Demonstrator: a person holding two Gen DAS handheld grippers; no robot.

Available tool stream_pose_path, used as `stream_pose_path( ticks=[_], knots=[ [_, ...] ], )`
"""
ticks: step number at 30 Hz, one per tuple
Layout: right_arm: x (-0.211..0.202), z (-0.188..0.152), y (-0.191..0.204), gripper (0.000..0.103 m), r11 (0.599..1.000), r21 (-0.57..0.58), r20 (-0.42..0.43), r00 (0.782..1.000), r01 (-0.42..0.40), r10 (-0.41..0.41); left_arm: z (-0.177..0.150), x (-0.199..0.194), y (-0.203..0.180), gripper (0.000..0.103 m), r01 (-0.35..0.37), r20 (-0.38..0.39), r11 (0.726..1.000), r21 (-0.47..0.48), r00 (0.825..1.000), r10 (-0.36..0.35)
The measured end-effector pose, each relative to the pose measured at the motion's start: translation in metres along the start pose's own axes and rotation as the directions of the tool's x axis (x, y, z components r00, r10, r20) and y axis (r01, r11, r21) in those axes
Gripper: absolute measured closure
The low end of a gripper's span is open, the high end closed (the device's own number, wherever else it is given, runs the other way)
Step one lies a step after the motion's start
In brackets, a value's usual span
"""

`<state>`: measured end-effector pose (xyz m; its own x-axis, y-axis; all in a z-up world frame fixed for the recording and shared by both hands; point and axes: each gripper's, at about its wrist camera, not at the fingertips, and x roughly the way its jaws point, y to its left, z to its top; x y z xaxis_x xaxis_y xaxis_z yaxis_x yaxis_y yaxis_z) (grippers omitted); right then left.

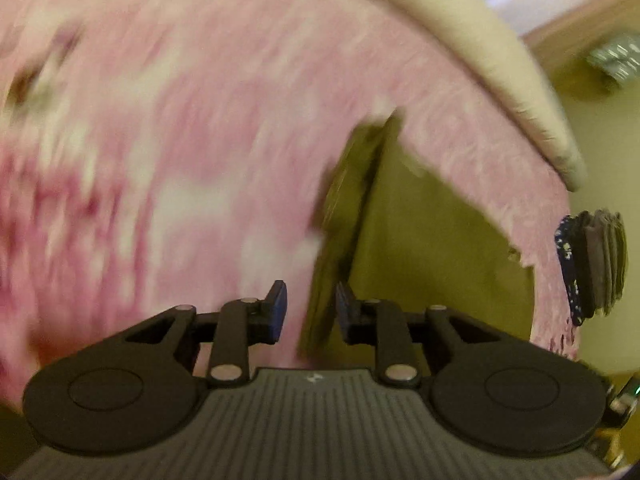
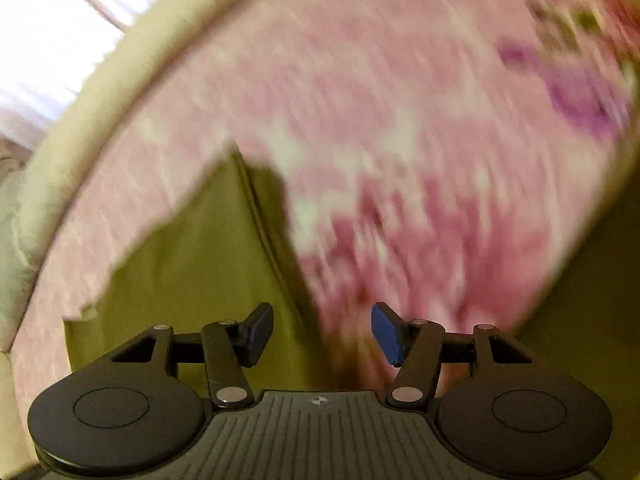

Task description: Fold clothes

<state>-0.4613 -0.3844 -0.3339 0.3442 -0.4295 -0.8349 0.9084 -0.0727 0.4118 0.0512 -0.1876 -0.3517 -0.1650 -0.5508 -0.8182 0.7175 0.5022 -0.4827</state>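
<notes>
Left wrist view: the left gripper [image 1: 310, 308] has its jaws apart, with nothing pinched. The olive cloth [image 1: 420, 248] lies on the pink cover [image 1: 180, 140], and that cover is our landmark. One folded edge of the cloth runs away from the gripper, starting just ahead of the right pad. Most of the cloth spreads to the right of that edge. A stack of folded clothes [image 1: 592, 264] sits past the cover's right side. A cream pillow [image 1: 460, 40] lies along the cover's far edge.

Right wrist view: the right gripper [image 2: 322, 334] is open too, and holds nothing. Here the cloth [image 2: 192, 248] lies to the left, with its seam running away from the gripper. The pink cover fills the right side.

I think both hands are about as near. Only the left view shows the stack. Both views are blurry.
</notes>
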Motion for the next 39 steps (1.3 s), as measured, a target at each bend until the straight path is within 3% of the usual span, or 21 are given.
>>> stream_pose_path(
  ticks=[4, 10, 12, 16, 17, 18, 19, 24, 28, 35, 39],
  knots=[
    [0.026, 0.045, 0.027, 0.045, 0.985, -0.107, 0.071, 0.987, -0.137, 0.145, 0.050, 0.030, -0.023, 0.071, 0.062, 0.077, 0.996, 0.064, 0.995, -0.067],
    [0.083, 0.074, 0.052, 0.047, 0.945, -0.247, -0.019, 0.977, -0.212, 0.214, 0.081, 0.087, -0.045, 0.070, 0.049, 0.076, 0.995, 0.092, 0.996, -0.056],
    [0.095, 0.074, 0.050, 0.065, 0.945, -0.243, -0.055, 0.976, -0.219, 0.212, 0.083, 0.097, -0.044, 0.070, 0.055, 0.078, 0.995, 0.080, 0.995, -0.062],
    [0.099, 0.072, 0.043, 0.065, 0.935, -0.268, -0.064, 0.972, -0.233, 0.224, 0.082, 0.106, -0.043, 0.073, 0.082, 0.091, 0.994, 0.066, 0.992, -0.088],
    [0.102, 0.074, 0.044, 0.072, 0.929, -0.277, -0.061, 0.970, -0.244, 0.237, 0.082, 0.107, -0.043, 0.075, 0.092, 0.094, 0.994, 0.065, 0.991, -0.098],
    [0.105, 0.076, 0.045, 0.096, 0.923, -0.288, -0.058, 0.967, -0.255, 0.249, 0.082, 0.109, -0.043, 0.085, 0.100, 0.096, 0.993, 0.069, 0.990, -0.107],
    [0.104, 0.075, 0.047, 0.097, 0.915, -0.313, -0.055, 0.967, -0.253, 0.249, 0.082, 0.110, -0.045, 0.102, 0.106, 0.098, 0.991, 0.085, 0.989, -0.114],
    [0.086, 0.071, 0.062, 0.101, 0.877, -0.423, 0.014, 0.966, -0.228, 0.257, 0.080, 0.096, -0.046, 0.102, 0.114, 0.161, 0.983, 0.142, 0.978, -0.136],
    [0.073, 0.076, 0.063, 0.101, 0.880, -0.421, 0.075, 0.959, -0.220, 0.275, 0.085, 0.089, -0.042, 0.102, 0.119, 0.208, 0.983, 0.137, 0.967, -0.146],
    [0.113, 0.084, 0.072, 0.101, 0.888, -0.432, 0.068, 0.976, -0.160, 0.209, 0.094, 0.125, -0.041, 0.102, 0.065, 0.188, 0.988, 0.140, 0.978, -0.091],
    [0.144, 0.081, 0.069, 0.100, 0.912, -0.397, -0.013, 0.995, -0.100, 0.104, 0.092, 0.132, -0.045, 0.098, -0.007, 0.187, 0.988, 0.151, 0.982, -0.022]
  ],
)
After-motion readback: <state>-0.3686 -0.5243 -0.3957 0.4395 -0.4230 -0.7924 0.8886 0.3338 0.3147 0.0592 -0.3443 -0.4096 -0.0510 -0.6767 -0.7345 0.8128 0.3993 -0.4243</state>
